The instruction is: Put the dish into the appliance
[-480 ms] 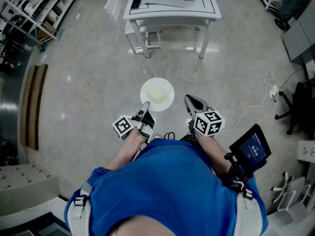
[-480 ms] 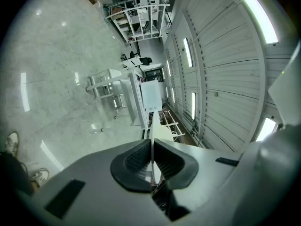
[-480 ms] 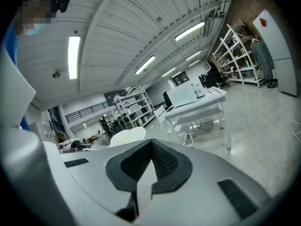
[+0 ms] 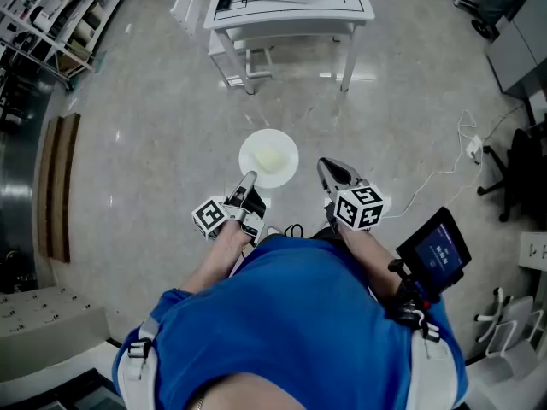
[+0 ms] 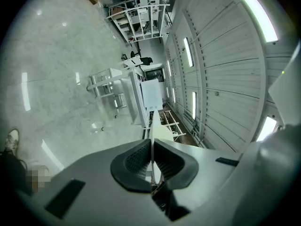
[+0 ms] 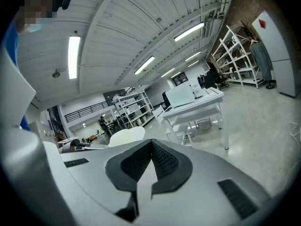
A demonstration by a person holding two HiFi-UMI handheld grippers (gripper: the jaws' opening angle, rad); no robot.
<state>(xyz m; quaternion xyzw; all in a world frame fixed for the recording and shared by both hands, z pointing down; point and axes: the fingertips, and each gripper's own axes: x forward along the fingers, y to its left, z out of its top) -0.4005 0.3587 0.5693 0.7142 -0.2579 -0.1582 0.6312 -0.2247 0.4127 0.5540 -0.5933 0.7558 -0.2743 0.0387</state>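
— Jaws?
— Left gripper (image 4: pixel 249 180) clamped on the plate (image 4: pixel 268 158) rim, held over the floor; right gripper (image 4: pixel 330 171) closed, empty.
— Step?
— Carrying. Next, likely reach the table (image 4: pixel 282 24) and find the appliance.

Left tongs (image 4: pixel 249 180) tight on dish (image 4: pixel 272 152), right tongs (image 4: pixel 332 171) closed, empty.

— What sort of place is this?
— A large lab or workshop hall. It has a polished pale floor (image 4: pixel 128 143) and a ribbed metal ceiling (image 6: pixel 117 27) with strip lights (image 6: pixel 74 55).
— What else shows it?
— Ahead of the right gripper (image 4: pixel 329 171) stands a white tabletop (image 4: pixel 282 7) on a frame. Beyond that, to the gripper's left, are white shelving racks (image 6: pixel 129 105), and off to its right is a black office chair (image 4: pixel 515 171).
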